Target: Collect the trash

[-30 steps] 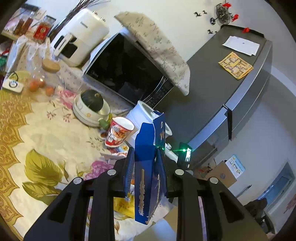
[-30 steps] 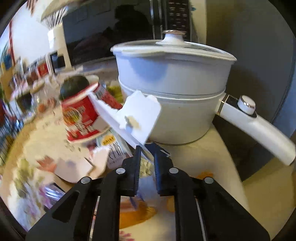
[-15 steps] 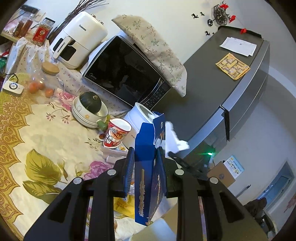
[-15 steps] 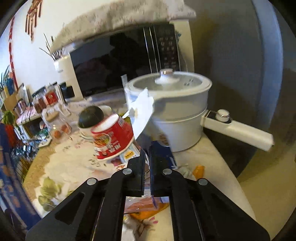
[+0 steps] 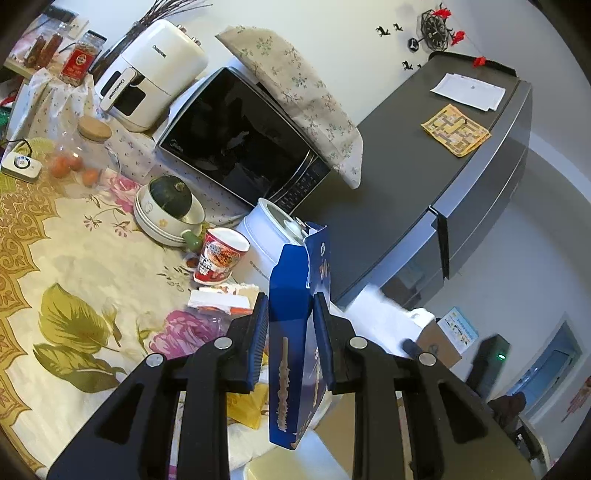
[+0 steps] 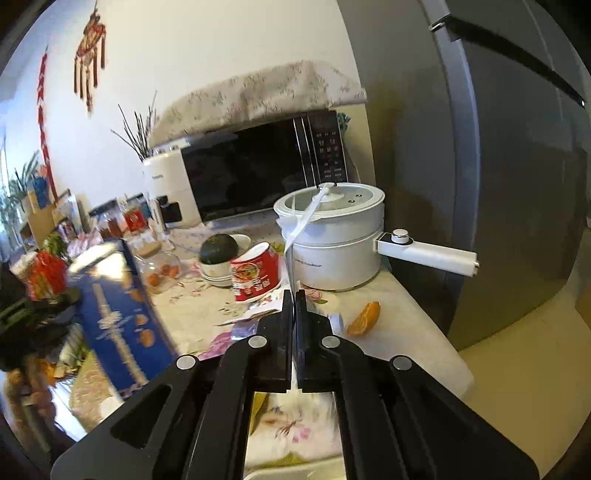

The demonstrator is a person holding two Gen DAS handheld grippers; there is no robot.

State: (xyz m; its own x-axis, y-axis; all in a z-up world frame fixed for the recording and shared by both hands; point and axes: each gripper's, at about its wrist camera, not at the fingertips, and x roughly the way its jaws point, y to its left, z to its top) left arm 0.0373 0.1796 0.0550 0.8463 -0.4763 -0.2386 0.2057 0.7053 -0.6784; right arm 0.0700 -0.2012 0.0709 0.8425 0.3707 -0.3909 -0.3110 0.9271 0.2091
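Bright, even daylight — fisheye-bent edges, motion blur at right view's left.

Home kitchen indicated. Microwave under floral cloth and air fryer seen beyond fingers, up left; grey fridge up right. Flowered tablecloth spread left of fingers; white electric pot just ahead.

A tall blue box, top flap open, stands upright; a thin white scrap rises before the pot.

A grey fridge stands against the cream wall beside the floral-clothed table.
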